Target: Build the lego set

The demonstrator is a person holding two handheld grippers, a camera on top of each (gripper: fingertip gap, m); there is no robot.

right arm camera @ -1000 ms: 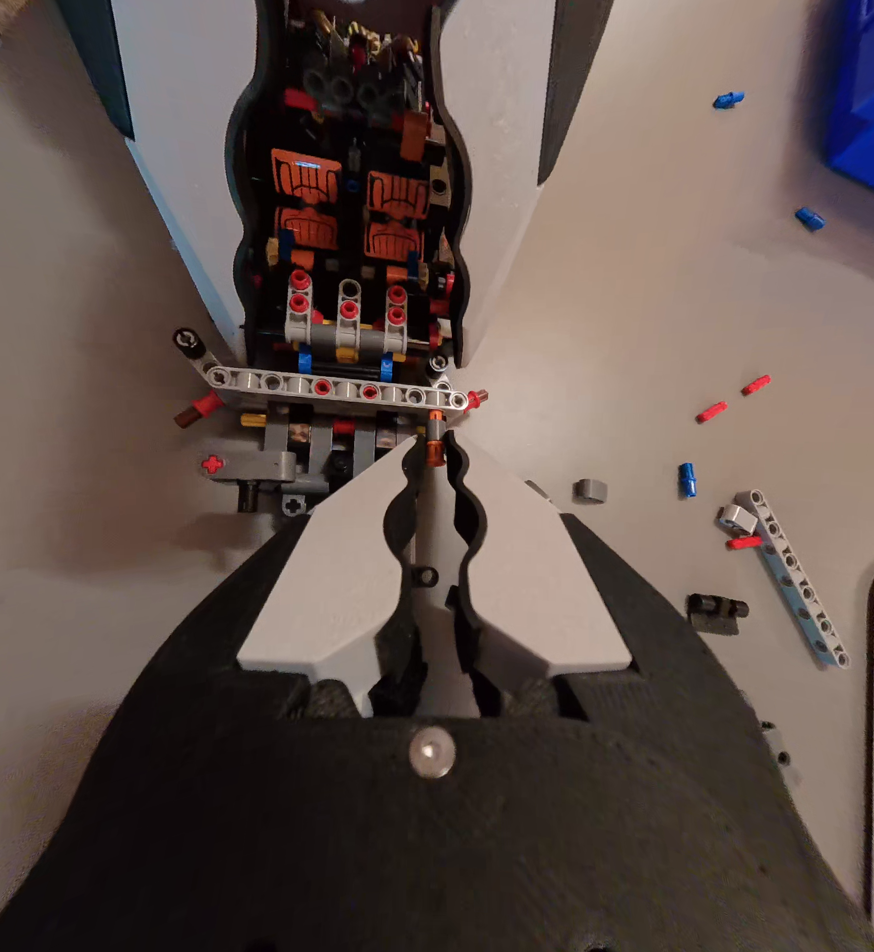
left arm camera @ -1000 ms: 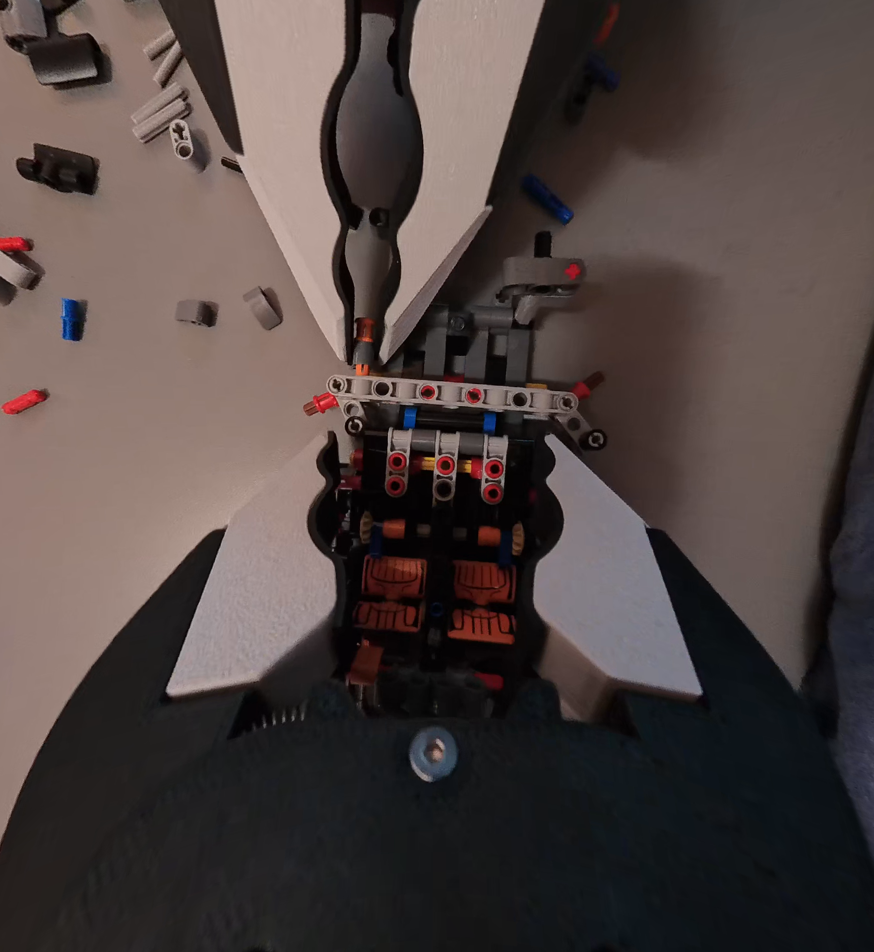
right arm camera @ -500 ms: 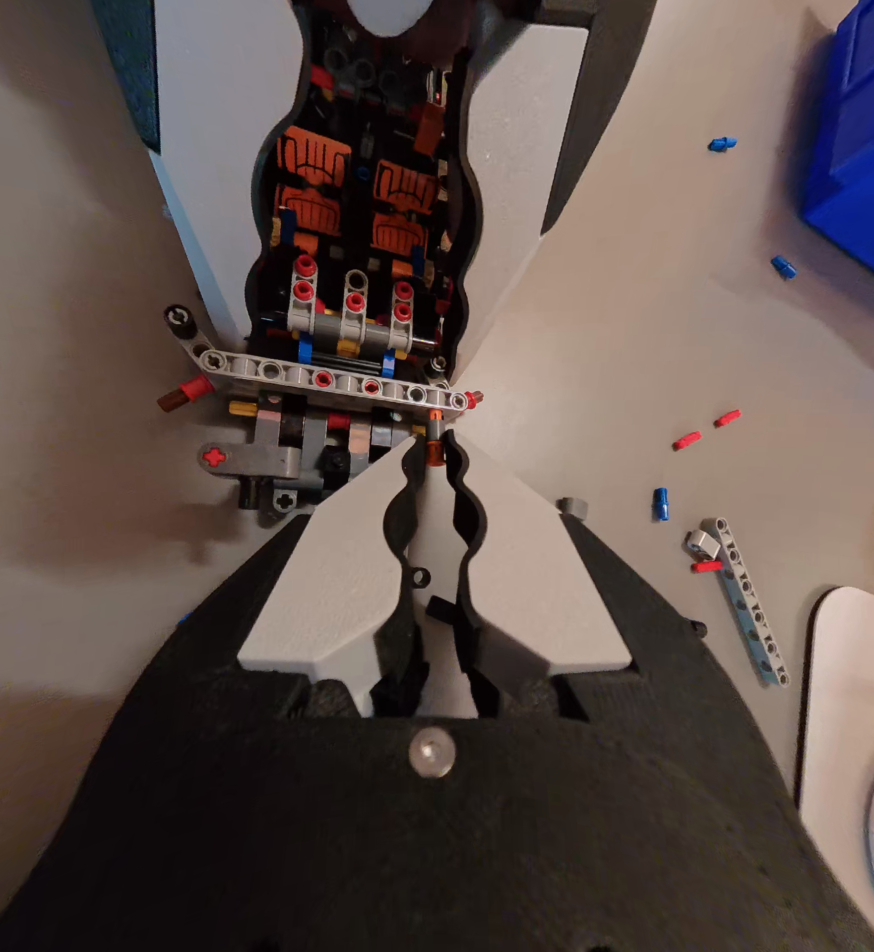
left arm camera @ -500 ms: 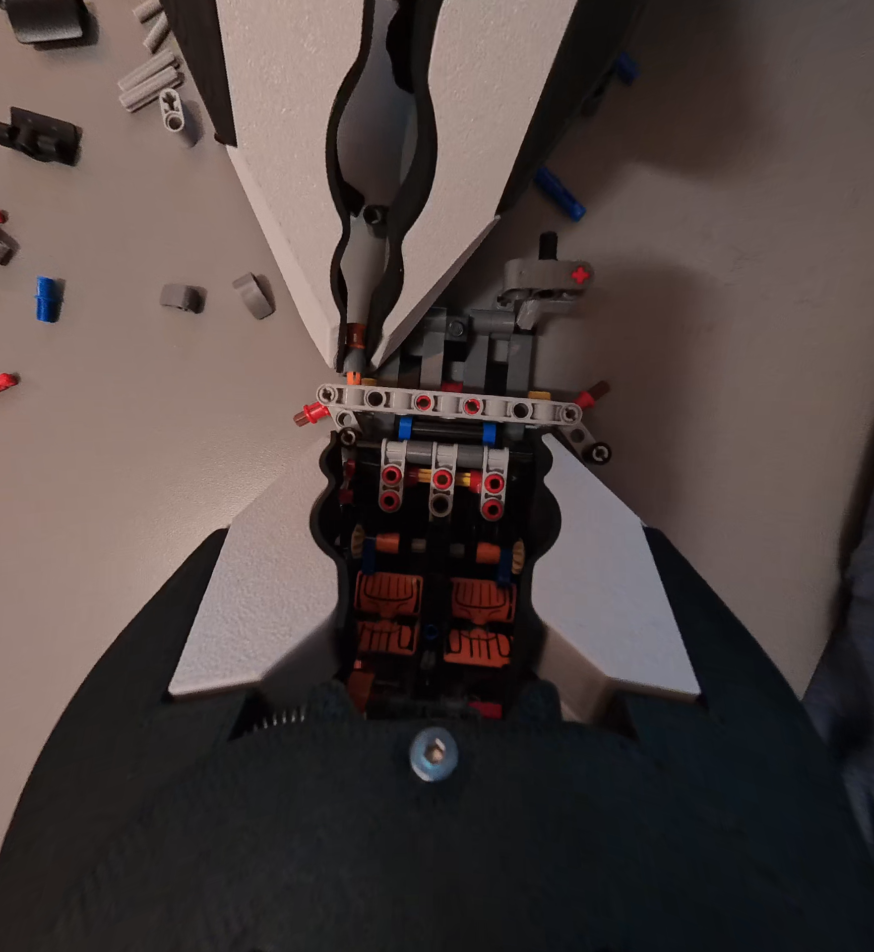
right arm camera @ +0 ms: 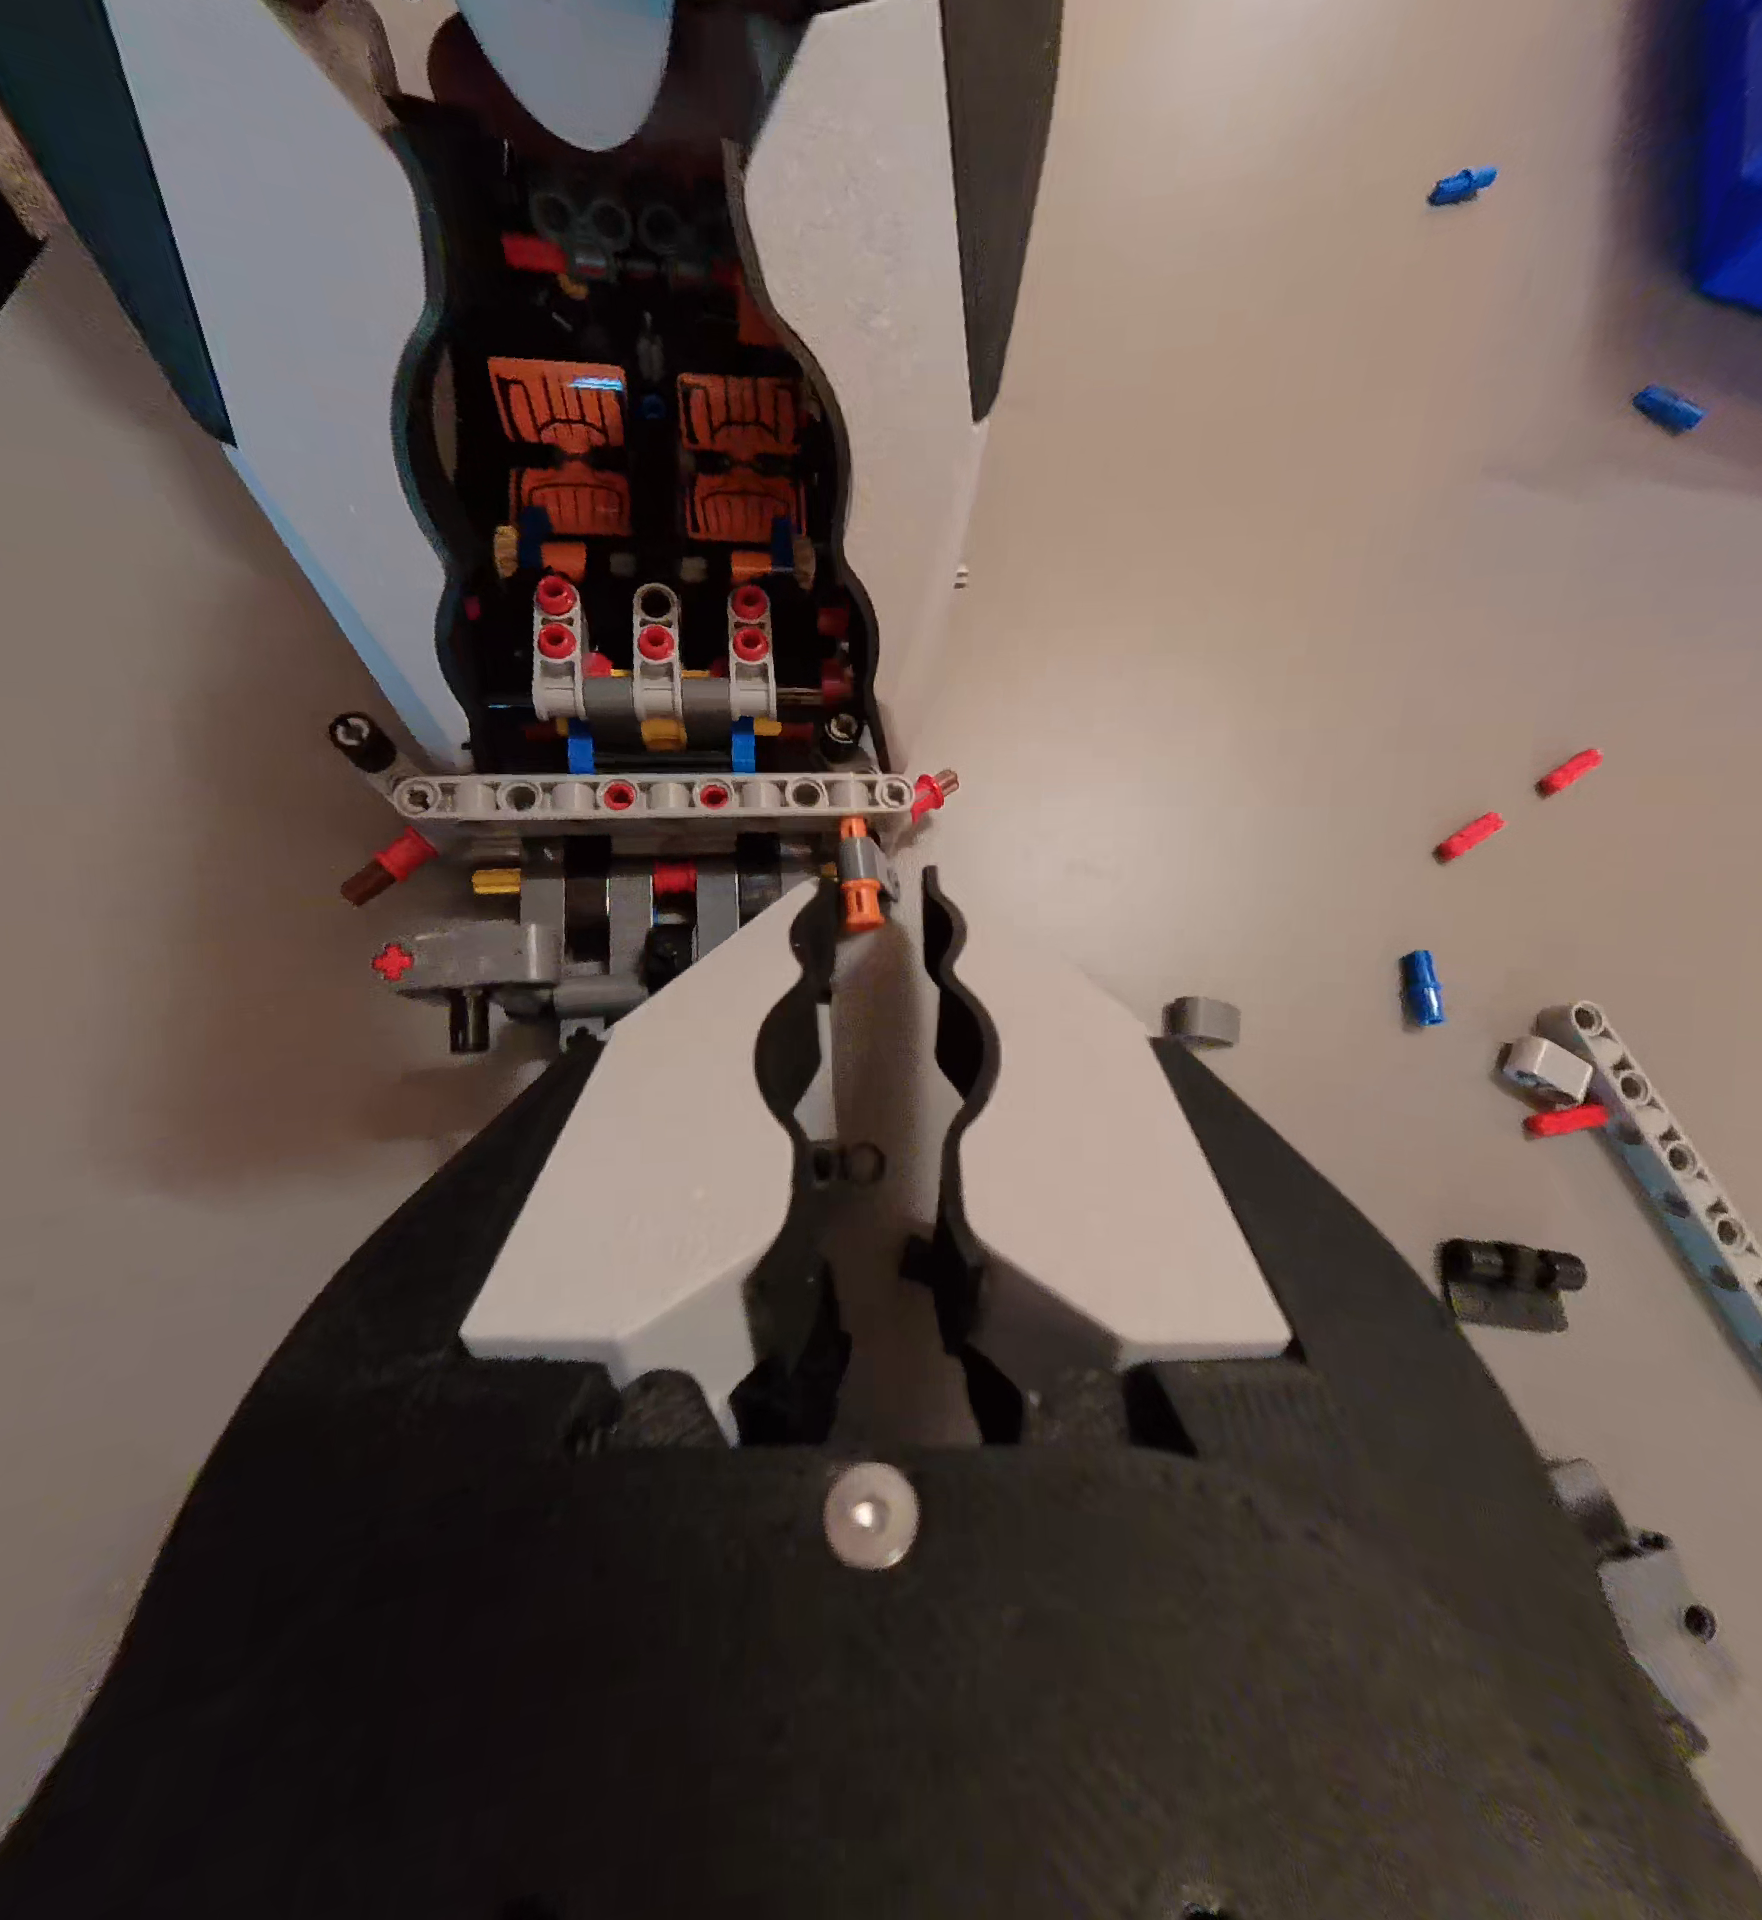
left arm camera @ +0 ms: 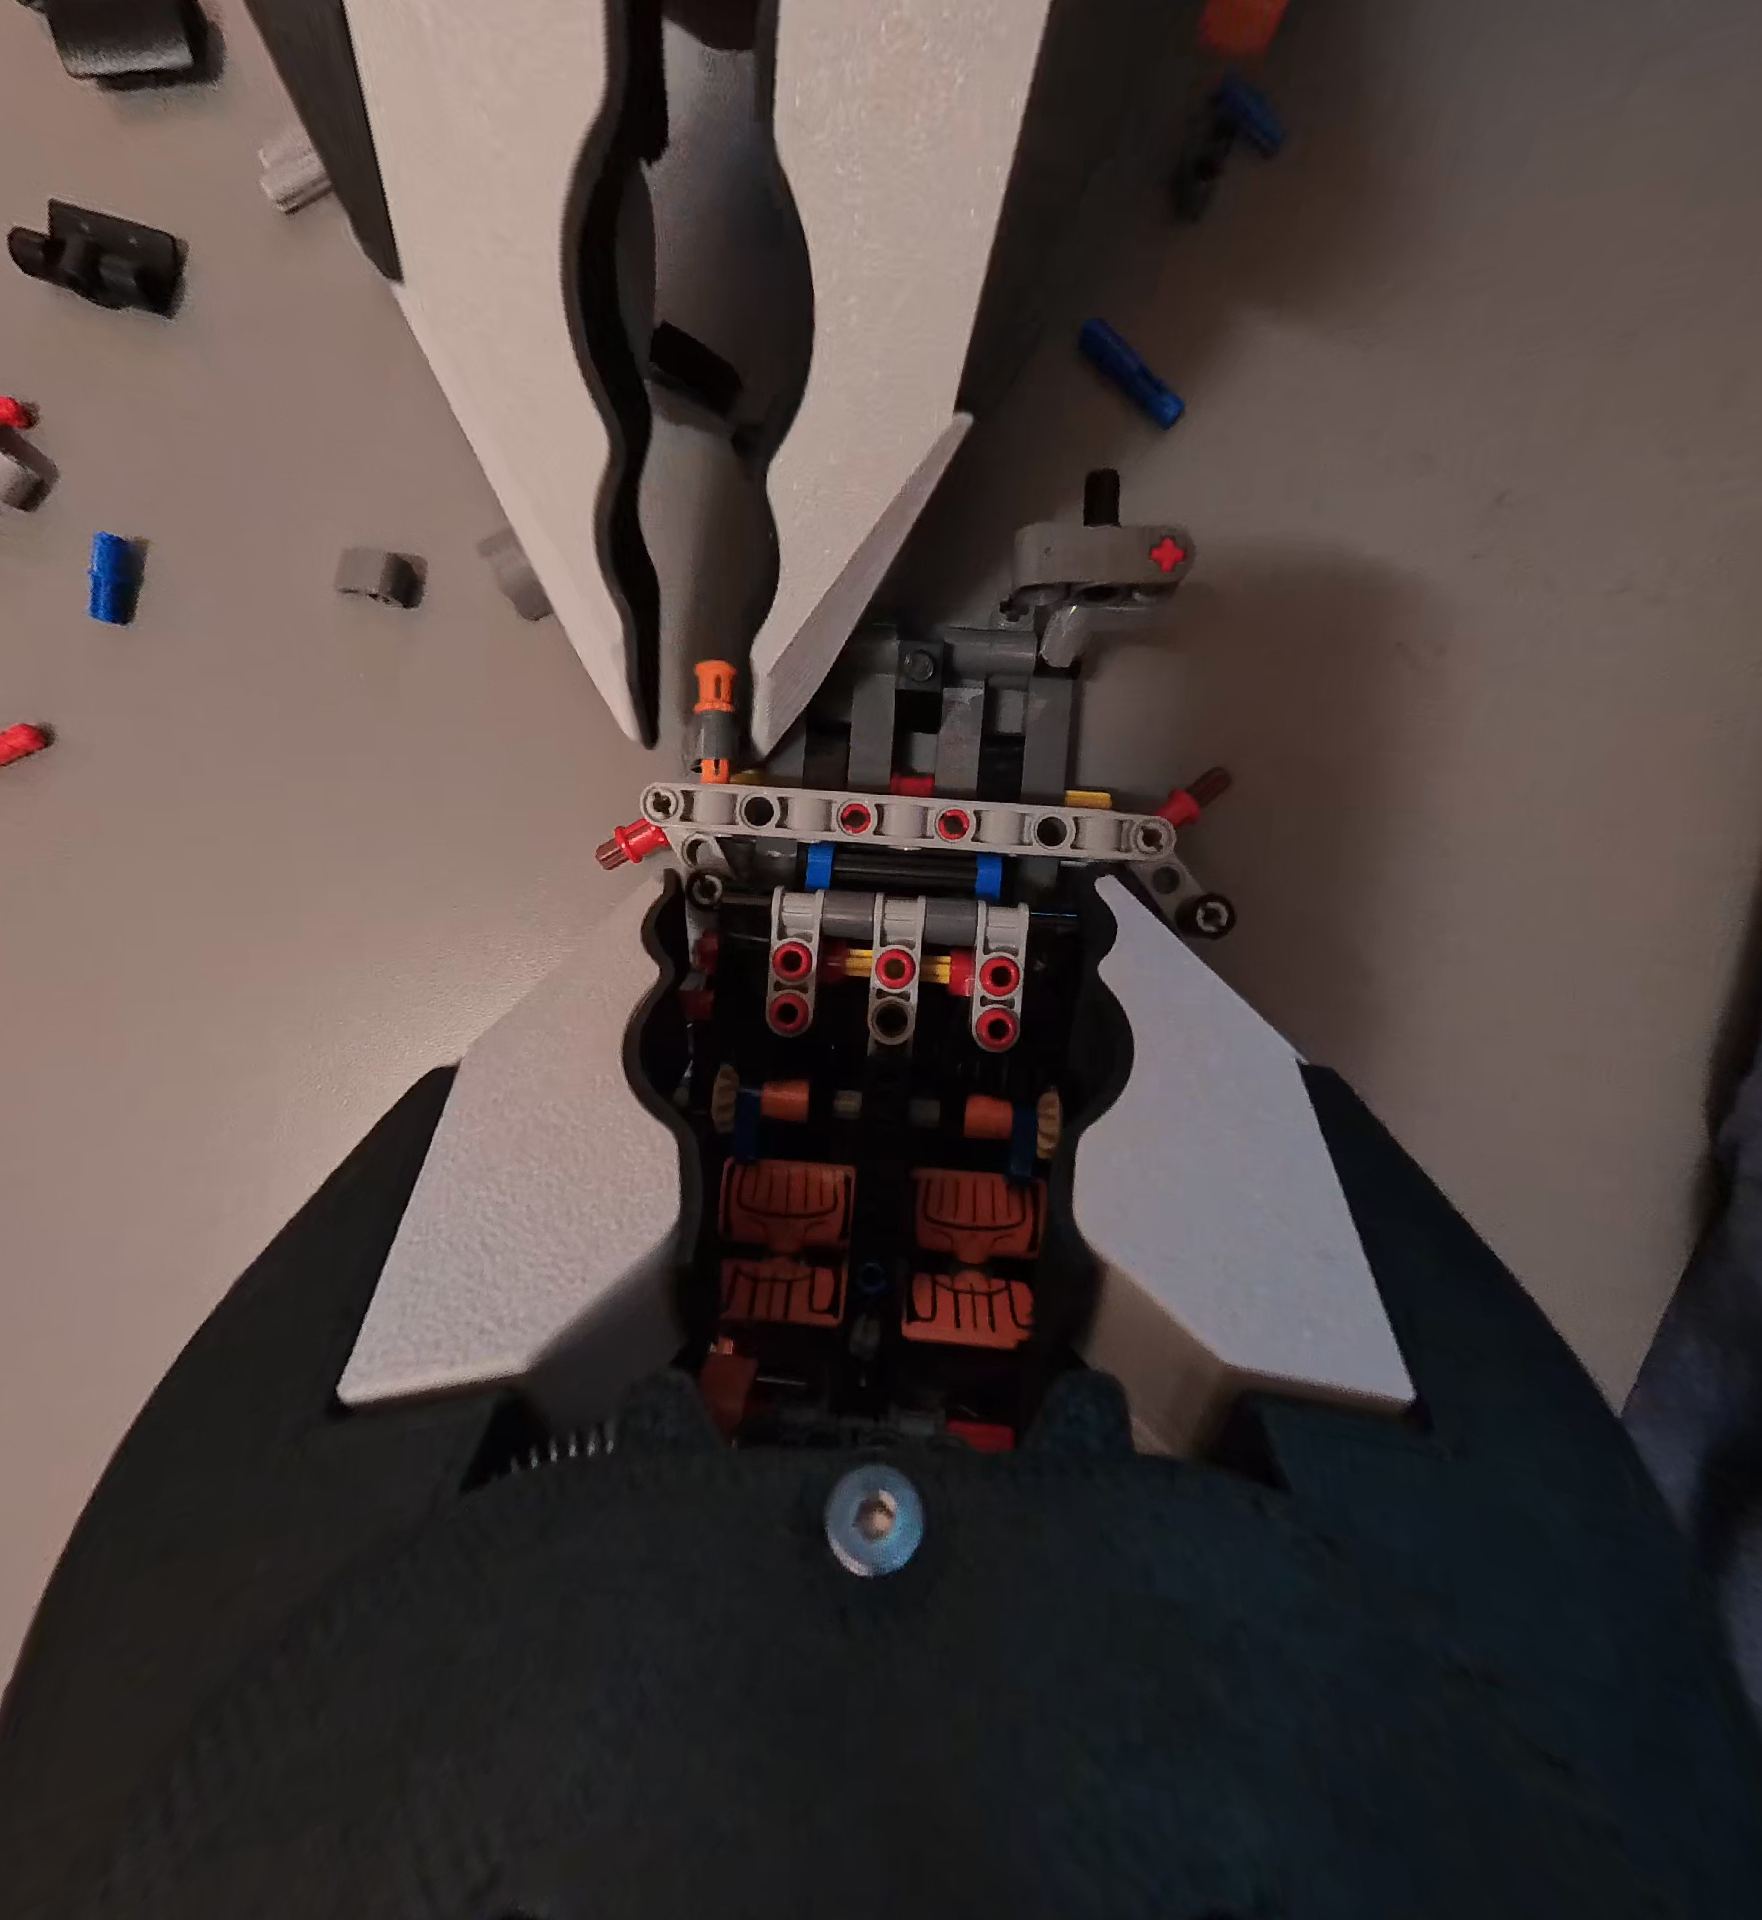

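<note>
My left tool [left arm camera: 877, 894] clamps the lego chassis [left arm camera: 882, 1091]; right tool [right arm camera: 872, 904], slightly spread, just off the orange-grey pin [right arm camera: 859, 875]; next I'd press it home.

- The lego car [left arm camera: 887, 1039] is mostly black, with two orange seats [left arm camera: 882, 1242] that have black lines.
- Its long bar [left arm camera: 908, 821] is light grey with red dots.
- The little pin [right arm camera: 859, 878] is orange and grey.
- Both grippers have white fingers [right arm camera: 648, 1174] on black bodies.
- The table [left arm camera: 1479, 468] is beige, with loose red [right arm camera: 1469, 836] and blue [right arm camera: 1420, 987] bits.
</note>
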